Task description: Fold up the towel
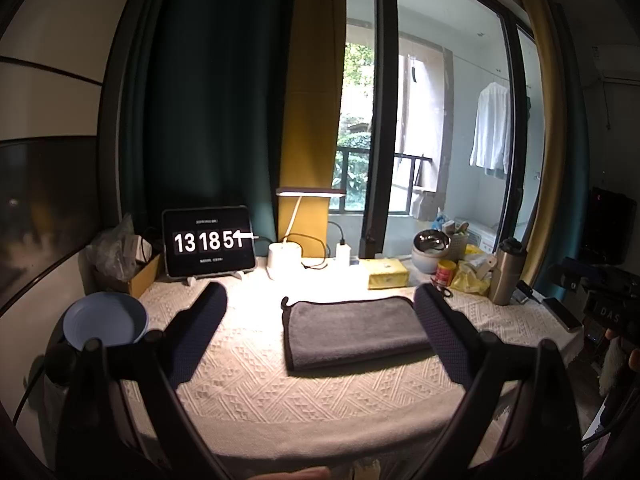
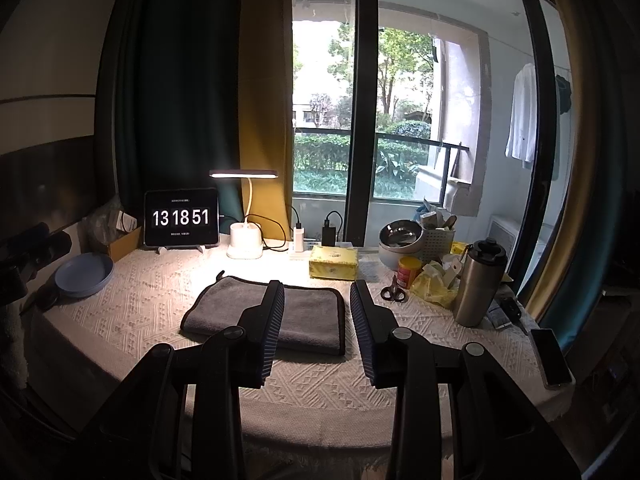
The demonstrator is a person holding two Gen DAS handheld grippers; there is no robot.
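On the desk (image 2: 132,292), ahead of both tools, the grey towel (image 2: 276,312) is lying folded into a flat rectangle with its dark trim showing along the edges and a small loop at its far left corner. I am holding the left tool (image 1: 320,312) with its fingers spread wide; the towel is sitting between them in that view, nearer the right finger, which is overlapping its right edge, though I cannot tell whether it is touching. I am keeping the right tool (image 2: 318,300) parted as well, gripping nothing, its left finger overlapping the towel's middle and its right finger sitting just beyond the towel's right edge. Behind the towel, the tablet (image 2: 182,218) is displaying "13 18 51" in large white digits, with smaller text too fine to read. The letters "DAS" are showing on a dark device (image 1: 610,316) at the right edge of the left view.
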